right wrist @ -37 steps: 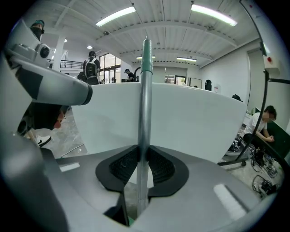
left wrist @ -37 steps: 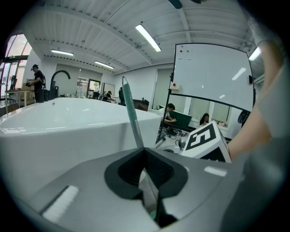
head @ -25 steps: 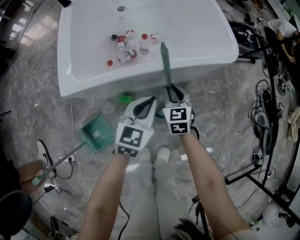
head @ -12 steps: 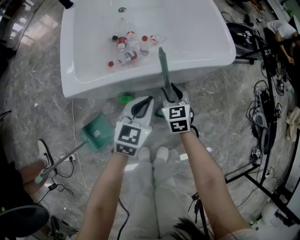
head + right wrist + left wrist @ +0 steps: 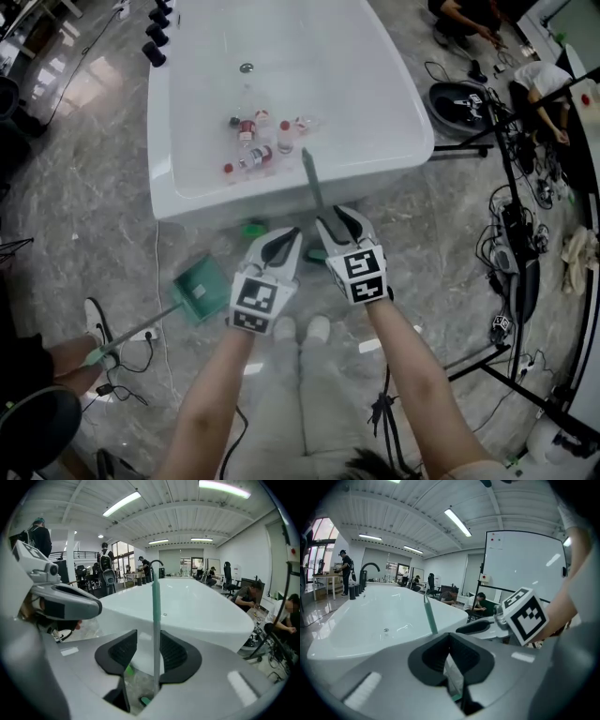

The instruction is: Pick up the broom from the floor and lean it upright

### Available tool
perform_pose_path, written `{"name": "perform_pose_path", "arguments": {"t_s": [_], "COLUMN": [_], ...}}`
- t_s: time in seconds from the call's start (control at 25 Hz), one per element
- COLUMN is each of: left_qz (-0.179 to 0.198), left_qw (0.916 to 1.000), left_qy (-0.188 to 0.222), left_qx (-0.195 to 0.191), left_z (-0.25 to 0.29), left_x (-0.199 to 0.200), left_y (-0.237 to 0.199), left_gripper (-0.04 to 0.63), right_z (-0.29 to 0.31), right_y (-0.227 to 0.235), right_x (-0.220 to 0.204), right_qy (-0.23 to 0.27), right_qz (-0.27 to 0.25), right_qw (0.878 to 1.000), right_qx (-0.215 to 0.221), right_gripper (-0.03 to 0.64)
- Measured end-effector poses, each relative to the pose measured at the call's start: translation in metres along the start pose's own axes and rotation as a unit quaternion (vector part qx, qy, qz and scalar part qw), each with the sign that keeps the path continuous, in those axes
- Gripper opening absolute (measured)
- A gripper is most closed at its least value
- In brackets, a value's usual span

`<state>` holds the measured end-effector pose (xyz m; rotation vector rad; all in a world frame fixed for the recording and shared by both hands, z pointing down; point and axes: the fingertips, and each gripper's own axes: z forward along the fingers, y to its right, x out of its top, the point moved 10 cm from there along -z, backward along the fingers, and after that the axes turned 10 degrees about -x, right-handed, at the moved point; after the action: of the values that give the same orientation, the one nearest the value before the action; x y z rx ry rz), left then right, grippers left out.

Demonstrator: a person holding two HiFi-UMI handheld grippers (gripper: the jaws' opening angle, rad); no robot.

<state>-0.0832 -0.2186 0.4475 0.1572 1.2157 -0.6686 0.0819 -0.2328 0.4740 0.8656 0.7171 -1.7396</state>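
The broom's green handle (image 5: 310, 178) stands upright and leans on the front rim of the white bathtub (image 5: 187, 192). My right gripper (image 5: 337, 223) is around the handle low down. Its jaws are opening, and in the right gripper view the handle (image 5: 155, 620) passes between the pads with a gap on the left side. The left gripper (image 5: 292, 234) hangs just left of it, jaws shut and holding nothing. In the left gripper view the handle (image 5: 429, 616) rises beyond the jaws, apart from them. The broom's head is hidden below the grippers.
Several small bottles (image 5: 253, 155) lie inside the tub. A green dustpan (image 5: 202, 286) with a long handle lies on the marble floor at the left. A small green object (image 5: 251, 228) sits under the tub's edge. Cables and stands (image 5: 511, 234) crowd the right side.
Both grippers have risen. The right jaws have come apart from the handle, which stays leaning on the tub. The left gripper stays shut.
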Motion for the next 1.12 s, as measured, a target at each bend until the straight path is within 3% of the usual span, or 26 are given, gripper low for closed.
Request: {"name": "perform_pose_path", "arguments": {"t_s": [0.24, 0.4, 0.52, 0.84, 1.12], "left_qz": [0.011, 0.018, 0.028, 0.073, 0.090], "left_qw": [0.9987, 0.9965, 0.9937, 0.9845, 0.9786], "left_qy": [0.048, 0.082, 0.109, 0.157, 0.185], "left_qx": [0.009, 0.005, 0.000, -0.025, -0.001], "left_z": [-0.023, -0.040, -0.051, -0.072, -0.102], "left_x": [0.040, 0.074, 0.100, 0.161, 0.201], "left_y": [0.026, 0.047, 0.065, 0.090, 0.106], "left_gripper": [0.000, 0.000, 0.000, 0.000, 0.000], "right_z": [-0.066, -0.109, -0.141, -0.198, -0.236], "right_y": [0.000, -0.009, -0.013, -0.017, -0.016], "right_x": [0.043, 0.070, 0.090, 0.143, 0.179], "right_qy": [0.088, 0.125, 0.144, 0.192, 0.230], "right_qz": [0.028, 0.024, 0.012, -0.012, -0.005], "right_qw": [0.996, 0.990, 0.987, 0.980, 0.973], "right_qx": [-0.003, 0.058, 0.076, 0.057, 0.022], "right_gripper": [0.003, 0.002, 0.002, 0.002, 0.002]}}
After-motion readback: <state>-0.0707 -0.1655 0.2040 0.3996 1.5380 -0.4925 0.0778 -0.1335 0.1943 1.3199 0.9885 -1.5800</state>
